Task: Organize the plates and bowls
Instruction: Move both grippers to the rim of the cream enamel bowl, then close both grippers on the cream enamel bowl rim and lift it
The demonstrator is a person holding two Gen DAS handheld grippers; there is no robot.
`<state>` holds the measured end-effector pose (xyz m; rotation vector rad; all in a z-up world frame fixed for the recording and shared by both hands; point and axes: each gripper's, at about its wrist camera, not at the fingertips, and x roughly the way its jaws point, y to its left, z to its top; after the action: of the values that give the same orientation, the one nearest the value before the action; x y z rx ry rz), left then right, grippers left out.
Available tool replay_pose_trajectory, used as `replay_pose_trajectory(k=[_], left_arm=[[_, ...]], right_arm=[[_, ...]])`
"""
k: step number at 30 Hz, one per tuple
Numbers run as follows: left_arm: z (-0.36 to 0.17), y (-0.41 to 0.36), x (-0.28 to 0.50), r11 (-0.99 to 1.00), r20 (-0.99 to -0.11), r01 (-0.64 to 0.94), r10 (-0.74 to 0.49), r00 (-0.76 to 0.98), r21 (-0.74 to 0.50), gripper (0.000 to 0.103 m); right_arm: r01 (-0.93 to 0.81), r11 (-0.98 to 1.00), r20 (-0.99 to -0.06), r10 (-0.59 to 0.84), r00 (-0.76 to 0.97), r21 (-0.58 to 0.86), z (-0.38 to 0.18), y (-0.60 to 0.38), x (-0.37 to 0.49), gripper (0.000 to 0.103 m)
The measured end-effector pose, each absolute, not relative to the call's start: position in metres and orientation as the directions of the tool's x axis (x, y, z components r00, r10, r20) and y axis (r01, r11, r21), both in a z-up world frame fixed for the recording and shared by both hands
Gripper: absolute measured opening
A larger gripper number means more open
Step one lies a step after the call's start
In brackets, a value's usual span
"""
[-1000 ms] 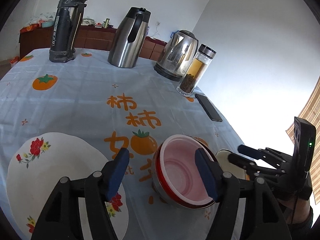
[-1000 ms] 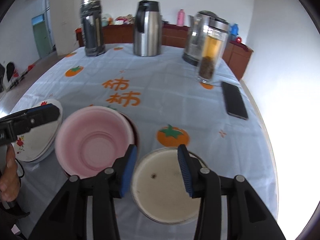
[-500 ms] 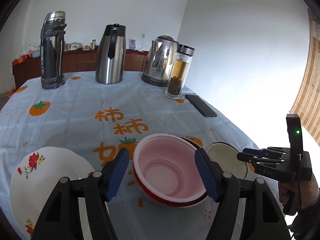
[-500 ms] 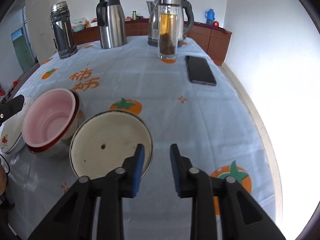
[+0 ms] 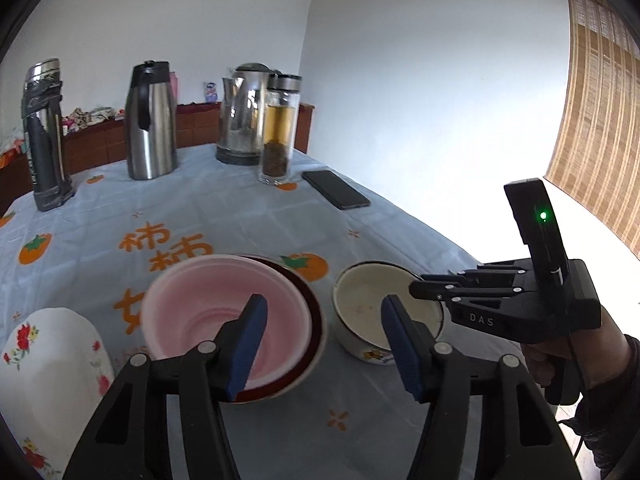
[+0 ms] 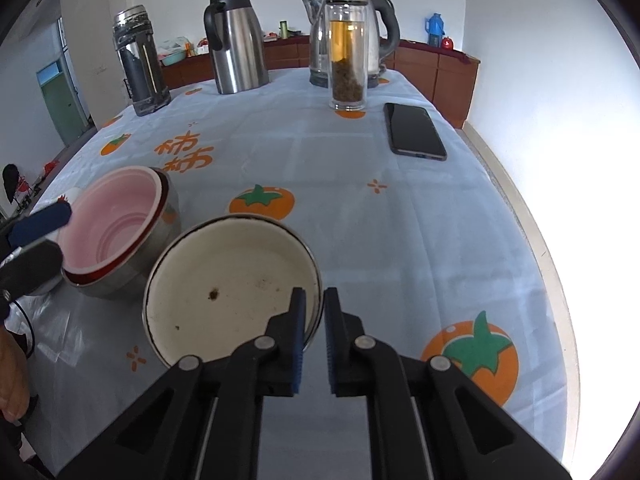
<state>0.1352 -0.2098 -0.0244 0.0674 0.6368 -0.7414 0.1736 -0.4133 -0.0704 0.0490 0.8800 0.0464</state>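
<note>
The right gripper (image 6: pixel 315 316) pinches the near right rim of a white enamel bowl (image 6: pixel 224 288), jaws narrowed to a slim gap around its wall, on a table (image 6: pixel 360 240) near its front edge. The left gripper (image 5: pixel 322 336) hangs with jaws spread wide and empty above a pink bowl (image 5: pixel 224 312) nested in a red-lined steel bowl (image 5: pixel 312 320). A floral plate (image 5: pixel 48 360) sits at the table's front left.
</note>
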Motion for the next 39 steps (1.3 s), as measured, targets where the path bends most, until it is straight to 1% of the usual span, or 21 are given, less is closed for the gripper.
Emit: replay_pose_trajectory(k=[1,3,6,12,14,16,21,25,29,39], left_arm=[[-0.027,-0.215,0.135,0.737,-0.577,0.654,-0.613,0.540,-0.172,0.047],[-0.031,-0.225,0.134,0.726,-0.600,0.661,-0.619,0.507,-0.190,0.042],[-0.040,-0.238,0.135,0.720,-0.632,0.668,-0.609,0.479,-0.187,0.033],[-0.057,-0.254,0.134,0.719,-0.684,0.667,-0.587,0.432,-0.196,0.033],[-0.061,-0.258,0.135,0.723,-0.696,0.663,-0.578,0.426,-0.196,0.031],[-0.063,-0.261,0.133,0.734,-0.699,0.658,-0.561,0.444,-0.171,0.031],[-0.064,-0.258,0.132,0.736,-0.688,0.653,-0.567,0.452,-0.178,0.028],[-0.062,-0.253,0.131,0.739,-0.676,0.648,-0.573,0.463,-0.183,0.025],[-0.057,-0.248,0.132,0.744,-0.660,0.640,-0.581,0.476,-0.193,0.025],[-0.038,-0.229,0.131,0.740,-0.603,0.626,-0.623,0.497,-0.248,0.024]], right_arm=[[-0.022,0.998,-0.768,0.064,0.637,0.066,-0.070,-0.414,0.173,0.008],[-0.030,0.997,-0.768,0.073,0.637,0.071,-0.070,-0.415,0.170,0.008],[-0.045,0.996,-0.765,0.089,0.638,0.078,-0.070,-0.417,0.166,0.008],[-0.055,0.992,-0.754,0.123,0.646,0.114,-0.072,-0.424,0.159,0.008],[-0.058,0.990,-0.747,0.133,0.651,0.126,-0.072,-0.424,0.158,0.008],[-0.056,0.989,-0.741,0.139,0.657,0.135,-0.073,-0.423,0.157,0.009],[-0.041,0.984,-0.733,0.157,0.662,0.174,-0.073,-0.426,0.156,0.010],[-0.035,0.983,-0.735,0.157,0.659,0.178,-0.072,-0.423,0.154,0.010],[-0.040,0.979,-0.732,0.175,0.658,0.198,-0.067,-0.420,0.151,0.010],[-0.065,0.981,-0.699,0.177,0.693,0.185,-0.035,-0.406,0.142,0.011]])
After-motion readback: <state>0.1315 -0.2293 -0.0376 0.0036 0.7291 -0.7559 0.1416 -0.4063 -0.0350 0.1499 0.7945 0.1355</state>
